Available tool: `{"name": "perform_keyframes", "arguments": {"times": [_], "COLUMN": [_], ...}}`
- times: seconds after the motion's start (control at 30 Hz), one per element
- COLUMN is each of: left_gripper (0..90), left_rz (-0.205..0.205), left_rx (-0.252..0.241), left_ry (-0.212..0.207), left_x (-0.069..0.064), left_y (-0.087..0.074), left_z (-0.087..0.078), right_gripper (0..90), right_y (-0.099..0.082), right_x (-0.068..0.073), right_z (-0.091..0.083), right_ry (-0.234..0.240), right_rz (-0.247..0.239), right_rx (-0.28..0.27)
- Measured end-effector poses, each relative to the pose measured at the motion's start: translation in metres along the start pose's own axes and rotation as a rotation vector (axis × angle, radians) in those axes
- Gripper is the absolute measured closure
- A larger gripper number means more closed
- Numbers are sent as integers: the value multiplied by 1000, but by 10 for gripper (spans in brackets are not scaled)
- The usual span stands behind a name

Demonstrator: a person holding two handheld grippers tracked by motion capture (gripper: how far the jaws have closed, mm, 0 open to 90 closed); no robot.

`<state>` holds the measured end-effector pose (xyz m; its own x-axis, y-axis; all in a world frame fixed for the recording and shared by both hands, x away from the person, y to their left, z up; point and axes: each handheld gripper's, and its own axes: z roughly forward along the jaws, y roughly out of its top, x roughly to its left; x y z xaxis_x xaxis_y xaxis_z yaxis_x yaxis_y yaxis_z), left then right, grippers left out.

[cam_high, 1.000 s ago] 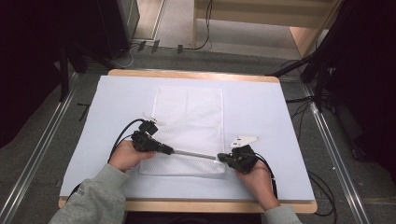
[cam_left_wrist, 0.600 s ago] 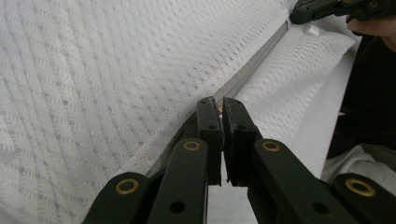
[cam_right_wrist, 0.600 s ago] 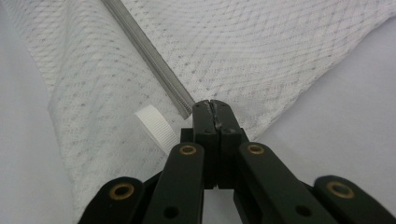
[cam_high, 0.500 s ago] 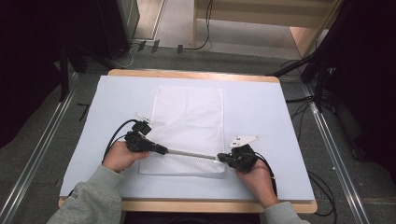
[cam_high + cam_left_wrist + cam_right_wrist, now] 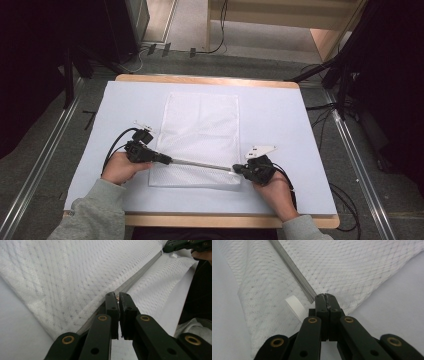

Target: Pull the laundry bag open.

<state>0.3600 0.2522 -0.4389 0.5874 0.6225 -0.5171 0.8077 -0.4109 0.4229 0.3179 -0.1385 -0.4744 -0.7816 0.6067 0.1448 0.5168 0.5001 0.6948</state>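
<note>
On a wood-edged bench [image 5: 210, 80] under a pale sheet [image 5: 280, 120], ringed by grey floor [image 5: 50, 130] and dark stands, a white mesh bag [image 5: 200, 130] lies mid-bench, its zip [image 5: 200, 164] gripped at each end: left tongs [image 5: 169, 160] and right tongs [image 5: 235, 170] both clamped on it.

Lab or test cell: white-covered worktop [image 5: 280, 115] on wooden base, metal floor rails [image 5: 45, 165], loose cables [image 5: 220, 47], dark equipment stands [image 5: 345, 70], grey carpet.
</note>
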Motion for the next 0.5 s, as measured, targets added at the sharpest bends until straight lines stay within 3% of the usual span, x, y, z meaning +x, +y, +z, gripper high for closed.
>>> {"name": "perform_keyframes", "arguments": {"times": [0.5], "left_gripper": [884], "left_rz": [-22], "left_rx": [-8], "left_ry": [10], "left_x": [13], "left_y": [-10], "left_z": [-15], "right_gripper": [900], "right_y": [1], "right_x": [-1], "right_z": [0], "right_ry": [5], "right_rz": [1], "right_rx": [4]}}
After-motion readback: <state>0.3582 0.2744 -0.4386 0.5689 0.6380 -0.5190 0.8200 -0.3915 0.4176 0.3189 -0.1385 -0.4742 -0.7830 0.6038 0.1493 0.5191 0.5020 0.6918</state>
